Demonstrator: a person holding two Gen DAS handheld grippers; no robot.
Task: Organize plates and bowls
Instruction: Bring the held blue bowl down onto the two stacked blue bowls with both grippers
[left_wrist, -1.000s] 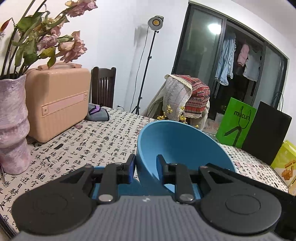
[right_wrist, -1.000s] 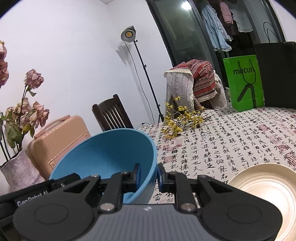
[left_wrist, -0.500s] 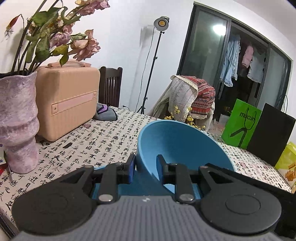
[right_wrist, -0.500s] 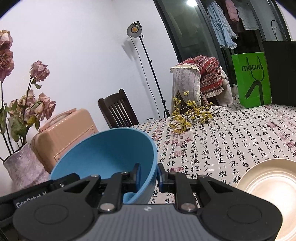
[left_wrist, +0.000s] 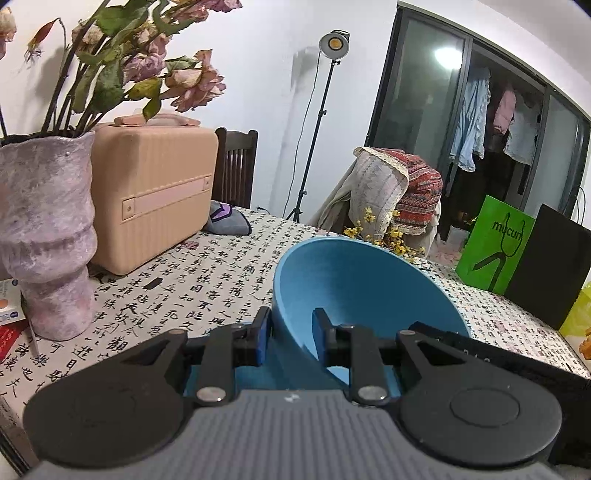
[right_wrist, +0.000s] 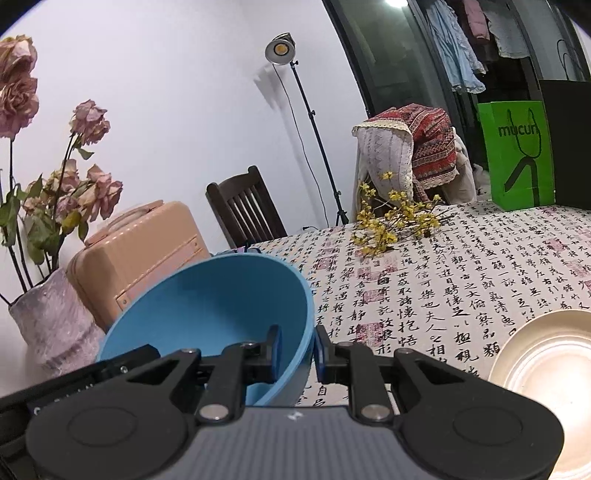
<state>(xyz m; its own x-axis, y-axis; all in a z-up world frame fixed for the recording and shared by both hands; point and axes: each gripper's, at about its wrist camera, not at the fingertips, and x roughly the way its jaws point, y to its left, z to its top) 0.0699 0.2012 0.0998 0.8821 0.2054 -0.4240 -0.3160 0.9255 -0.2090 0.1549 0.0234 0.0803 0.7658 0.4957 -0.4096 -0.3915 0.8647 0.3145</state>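
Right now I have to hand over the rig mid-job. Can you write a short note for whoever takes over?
Left gripper: shut on the blue bowl, fingers either side of its left wall.
Right gripper: shut on the same bowl's right wall, one finger inside, one outside.
Bowl: held by both grippers, tilted, above the printed tablecloth; the frames do not show whether its base touches the cloth.
Cream plate: on the cloth to the right of the bowl, apart from it.
Done: bowl gripped from both sides.
Left: set the bowl down, probably on or by the plate. Mind the vase on the left.
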